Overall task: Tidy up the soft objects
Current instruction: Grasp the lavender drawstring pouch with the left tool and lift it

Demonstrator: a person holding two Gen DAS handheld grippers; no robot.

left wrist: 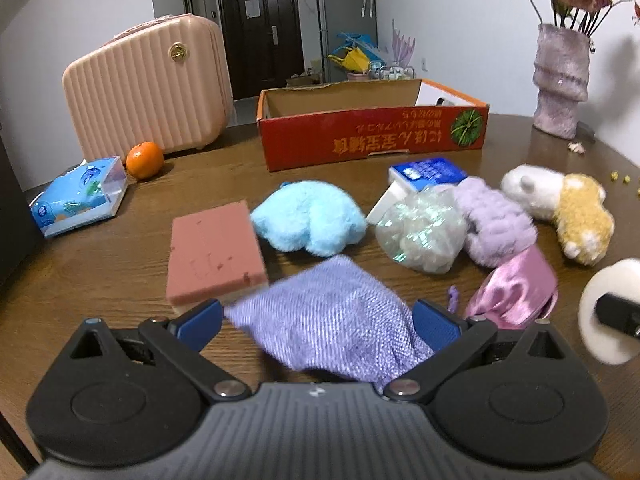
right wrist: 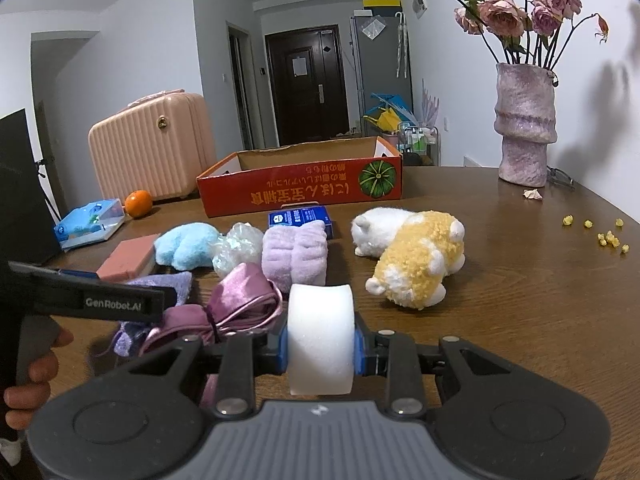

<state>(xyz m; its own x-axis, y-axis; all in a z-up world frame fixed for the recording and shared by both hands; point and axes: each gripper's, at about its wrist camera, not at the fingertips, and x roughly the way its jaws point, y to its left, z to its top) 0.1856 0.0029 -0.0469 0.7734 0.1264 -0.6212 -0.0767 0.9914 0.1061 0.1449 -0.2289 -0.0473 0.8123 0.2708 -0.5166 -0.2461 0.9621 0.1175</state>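
My left gripper (left wrist: 318, 318) is open, its blue pads either side of a lilac knitted cloth (left wrist: 332, 320) lying on the table. My right gripper (right wrist: 320, 346) is shut on a white foam sponge (right wrist: 320, 336), which also shows in the left wrist view (left wrist: 604, 312). Soft things lie in a row: a pink sponge (left wrist: 214, 258), a blue plush (left wrist: 312, 218), an iridescent bath puff (left wrist: 424, 234), a lilac headband (left wrist: 496, 222), a pink satin bag (left wrist: 516, 292) and a white-and-yellow plush (right wrist: 416, 256). The open red cardboard box (left wrist: 372, 136) stands behind them.
A pink suitcase (left wrist: 148, 84), an orange (left wrist: 145, 160) and a tissue pack (left wrist: 78, 198) are at the back left. A blue-and-white box (left wrist: 428, 174) lies before the red box. A vase of flowers (right wrist: 524, 124) stands back right, yellow crumbs (right wrist: 600, 234) near the right edge.
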